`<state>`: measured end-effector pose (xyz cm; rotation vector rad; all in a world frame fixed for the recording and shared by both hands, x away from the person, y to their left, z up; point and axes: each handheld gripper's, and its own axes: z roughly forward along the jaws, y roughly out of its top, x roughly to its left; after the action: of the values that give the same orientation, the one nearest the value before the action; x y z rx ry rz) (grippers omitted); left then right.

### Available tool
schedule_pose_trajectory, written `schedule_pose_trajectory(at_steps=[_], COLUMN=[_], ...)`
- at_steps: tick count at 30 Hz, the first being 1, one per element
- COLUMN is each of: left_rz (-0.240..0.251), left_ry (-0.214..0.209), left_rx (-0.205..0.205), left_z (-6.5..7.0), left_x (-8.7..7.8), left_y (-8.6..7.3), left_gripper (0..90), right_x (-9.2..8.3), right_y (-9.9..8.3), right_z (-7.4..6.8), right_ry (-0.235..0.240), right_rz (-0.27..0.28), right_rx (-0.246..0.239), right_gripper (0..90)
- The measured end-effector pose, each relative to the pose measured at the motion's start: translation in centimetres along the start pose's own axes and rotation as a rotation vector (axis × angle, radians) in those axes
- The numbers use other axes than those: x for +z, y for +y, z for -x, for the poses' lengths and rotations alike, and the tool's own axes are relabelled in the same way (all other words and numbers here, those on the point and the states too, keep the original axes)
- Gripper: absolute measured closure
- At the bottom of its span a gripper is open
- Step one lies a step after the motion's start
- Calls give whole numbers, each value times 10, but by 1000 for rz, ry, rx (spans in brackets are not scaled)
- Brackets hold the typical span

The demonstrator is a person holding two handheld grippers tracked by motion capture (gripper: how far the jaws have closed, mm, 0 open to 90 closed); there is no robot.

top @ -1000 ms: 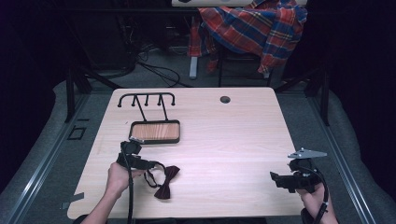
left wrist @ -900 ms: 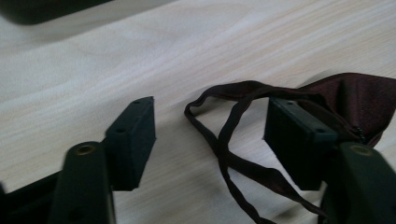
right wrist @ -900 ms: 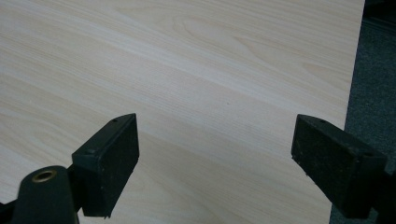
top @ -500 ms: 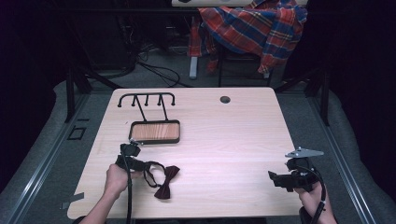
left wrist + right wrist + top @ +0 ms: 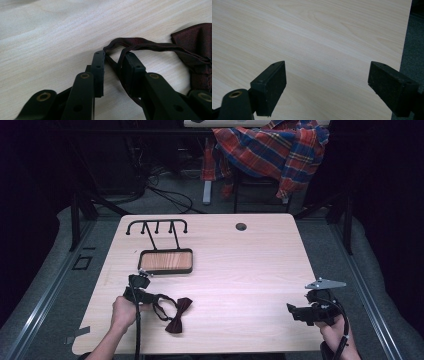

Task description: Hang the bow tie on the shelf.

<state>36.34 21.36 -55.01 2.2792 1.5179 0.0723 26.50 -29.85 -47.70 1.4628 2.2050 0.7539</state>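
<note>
A dark red bow tie (image 5: 179, 315) lies on the wooden table (image 5: 240, 265) near its front left, its thin strap (image 5: 161, 303) looping towards my left gripper (image 5: 150, 296). In the left gripper view the strap (image 5: 145, 45) runs between the jaws of the left gripper (image 5: 113, 56), and the bow (image 5: 197, 47) lies to the right. The jaws have just been closing; a narrow gap remains and the pads do not pinch the strap. My right gripper (image 5: 296, 313) rests at the table's front right. Its jaws (image 5: 329, 66) stand wide open over bare wood.
A black hook rack (image 5: 157, 226) on a wooden base (image 5: 166, 261) stands at the left, behind the bow tie. A small round hole (image 5: 241, 226) sits near the far edge. A plaid shirt (image 5: 275, 150) hangs over a chair beyond the table.
Both hands stay where they were. The left gripper's jaws have drawn closer together around the strap. The bow tie has not moved.
</note>
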Motion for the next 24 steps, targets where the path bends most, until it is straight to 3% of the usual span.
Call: schedule_pose_trajectory(at_steps=[7, 12, 17, 24], left_rz=[-26, -21, 57, 129], left_ry=[10, 16, 1, 10], left_rx=[32, 65, 75, 121], left_z=[2, 4, 3, 9], left_x=[3, 1, -15, -30], left_y=[2, 1, 2, 5], left_gripper=[863, 891, 893, 893], right_x=[-1, 0, 2, 2], right_y=[-1, 1, 3, 2], right_z=[0, -1, -3, -2], right_ry=[-7, 1, 3, 2], right_rz=[-2, 4, 1, -7], right_rx=[4, -2, -12, -13], right_gripper=[148, 148, 149, 148])
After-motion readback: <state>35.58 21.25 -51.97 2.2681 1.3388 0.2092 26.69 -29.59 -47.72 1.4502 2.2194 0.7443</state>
